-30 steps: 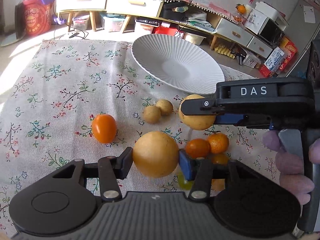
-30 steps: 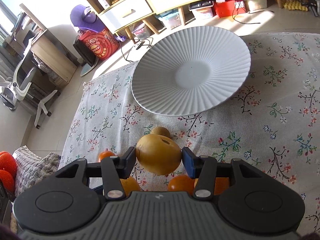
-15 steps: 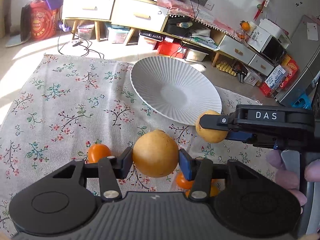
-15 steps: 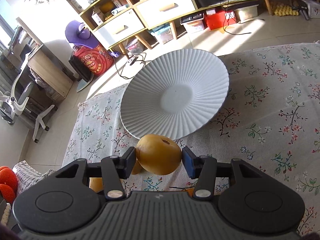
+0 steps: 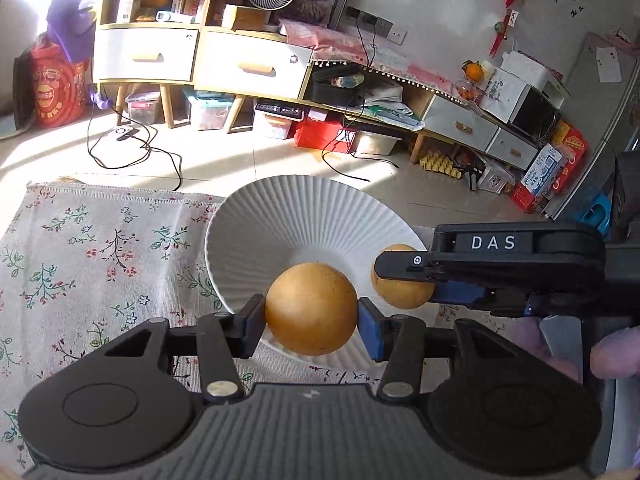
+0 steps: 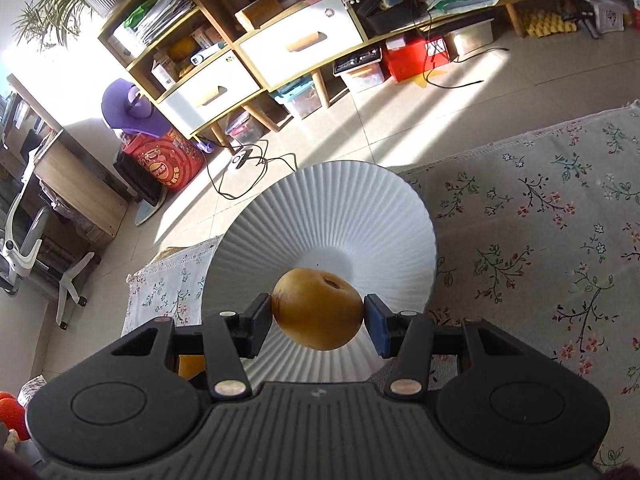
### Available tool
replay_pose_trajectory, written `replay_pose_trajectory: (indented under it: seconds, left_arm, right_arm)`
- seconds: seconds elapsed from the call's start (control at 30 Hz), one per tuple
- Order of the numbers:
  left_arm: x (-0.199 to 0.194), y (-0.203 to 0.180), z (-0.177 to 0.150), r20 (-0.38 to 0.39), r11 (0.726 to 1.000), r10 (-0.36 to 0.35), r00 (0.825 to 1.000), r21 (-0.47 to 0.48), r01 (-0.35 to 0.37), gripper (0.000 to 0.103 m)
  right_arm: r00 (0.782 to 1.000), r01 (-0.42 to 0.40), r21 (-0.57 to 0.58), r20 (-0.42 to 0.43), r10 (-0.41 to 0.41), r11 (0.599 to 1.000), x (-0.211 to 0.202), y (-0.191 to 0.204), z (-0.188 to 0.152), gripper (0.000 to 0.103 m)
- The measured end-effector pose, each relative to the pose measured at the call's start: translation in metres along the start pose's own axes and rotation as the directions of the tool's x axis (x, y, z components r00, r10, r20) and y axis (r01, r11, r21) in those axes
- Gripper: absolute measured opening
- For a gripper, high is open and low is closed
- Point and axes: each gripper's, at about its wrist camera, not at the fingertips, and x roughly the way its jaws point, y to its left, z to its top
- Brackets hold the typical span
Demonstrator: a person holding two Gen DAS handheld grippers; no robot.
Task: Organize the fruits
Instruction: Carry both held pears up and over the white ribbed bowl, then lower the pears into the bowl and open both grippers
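Left gripper (image 5: 311, 314) clamped on round brown pear (image 5: 311, 308); right gripper (image 6: 318, 314) clamped on 2nd pear (image 6: 318, 308). Both held over white ribbed plate (image 6: 332, 200) on floral cloth (image 6: 540, 220).

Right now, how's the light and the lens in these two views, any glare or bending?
Left wrist view: window glare blows out the top left, sun stripes the floor, shelving bows. Right wrist view: the left side is washed white, the white plate stays readable, edges curve.
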Motion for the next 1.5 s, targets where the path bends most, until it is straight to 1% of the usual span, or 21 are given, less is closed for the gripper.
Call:
replay_pose_trajectory:
  seconds: [0.1, 0.2, 0.37, 0.47, 0.57, 0.67, 0.87, 0.93, 1.0, 1.07, 1.13, 1.2, 1.27, 1.37, 1.5]
  left_arm:
    - [0.014, -0.002, 0.006, 0.018, 0.999, -0.014, 1.0, 0.034, 0.013, 0.04]
    - [0.025, -0.005, 0.01, 0.014, 0.998, -0.017, 1.0, 0.057, 0.016, 0.04]
    - [0.038, -0.007, 0.009, 0.003, 0.993, 0.006, 1.0, 0.117, -0.007, 0.04]
    - [0.045, -0.008, 0.009, -0.008, 0.99, 0.03, 1.0, 0.138, -0.029, 0.04]
    - [0.049, -0.007, 0.009, -0.014, 0.989, 0.044, 0.999, 0.143, -0.041, 0.04]
    - [0.052, -0.004, 0.011, -0.013, 0.99, 0.04, 0.999, 0.134, -0.038, 0.04]
    - [0.055, -0.005, 0.015, -0.014, 0.989, 0.044, 0.999, 0.143, -0.042, 0.041]
    - [0.054, -0.005, 0.015, -0.004, 0.99, 0.039, 0.999, 0.136, -0.038, 0.042]
    - [0.053, -0.004, 0.016, -0.002, 0.991, 0.031, 1.0, 0.13, -0.03, 0.045]
    - [0.052, -0.003, 0.018, -0.01, 0.992, 0.024, 1.0, 0.126, -0.022, 0.056]
    - [0.051, -0.004, 0.019, -0.018, 0.992, 0.026, 0.999, 0.125, -0.024, 0.064]
    - [0.048, -0.003, 0.02, -0.019, 0.992, 0.023, 1.0, 0.125, -0.021, 0.069]
    - [0.043, -0.003, 0.02, -0.019, 0.993, 0.025, 1.0, 0.12, -0.022, 0.075]
    - [0.036, -0.004, 0.019, -0.025, 0.992, 0.026, 0.999, 0.122, -0.023, 0.081]
    - [0.027, -0.006, 0.016, -0.033, 0.989, 0.038, 0.999, 0.144, -0.033, 0.084]
  right_arm:
    - [1.0, 0.018, 0.005, -0.007, -0.018, 1.0, 0.012, 0.0, 0.006, 0.046]
    - [1.0, 0.023, 0.023, -0.011, -0.023, 0.999, 0.019, -0.002, 0.012, 0.046]
    - [0.998, 0.056, 0.003, -0.019, -0.056, 0.998, 0.03, 0.0, 0.02, 0.046]
    - [0.998, 0.061, 0.006, -0.021, -0.061, 0.998, 0.033, 0.001, 0.021, 0.046]
    - [0.998, 0.059, 0.015, -0.027, -0.059, 0.998, 0.037, 0.001, 0.022, 0.046]
    - [0.998, 0.057, 0.002, -0.034, -0.057, 0.998, 0.041, 0.004, 0.023, 0.046]
    - [0.996, 0.076, -0.035, -0.036, -0.077, 0.996, 0.044, 0.011, 0.025, 0.047]
    - [0.996, 0.073, -0.033, -0.041, -0.075, 0.997, 0.045, 0.011, 0.027, 0.048]
    - [0.997, 0.066, -0.026, -0.046, -0.068, 0.997, 0.043, 0.009, 0.028, 0.048]
    - [0.997, 0.067, -0.036, -0.042, -0.069, 0.997, 0.041, 0.01, 0.028, 0.049]
    - [0.997, 0.073, -0.05, -0.035, -0.074, 0.996, 0.038, 0.012, 0.028, 0.056]
    - [0.997, 0.078, -0.055, -0.026, -0.079, 0.995, 0.034, 0.012, 0.028, 0.066]
    - [0.996, 0.082, -0.057, -0.021, -0.083, 0.995, 0.03, 0.012, 0.027, 0.068]
    - [0.996, 0.083, -0.057, -0.017, -0.085, 0.995, 0.023, 0.011, 0.026, 0.073]
    - [0.996, 0.085, -0.064, -0.011, -0.085, 0.994, 0.01, 0.012, 0.022, 0.077]
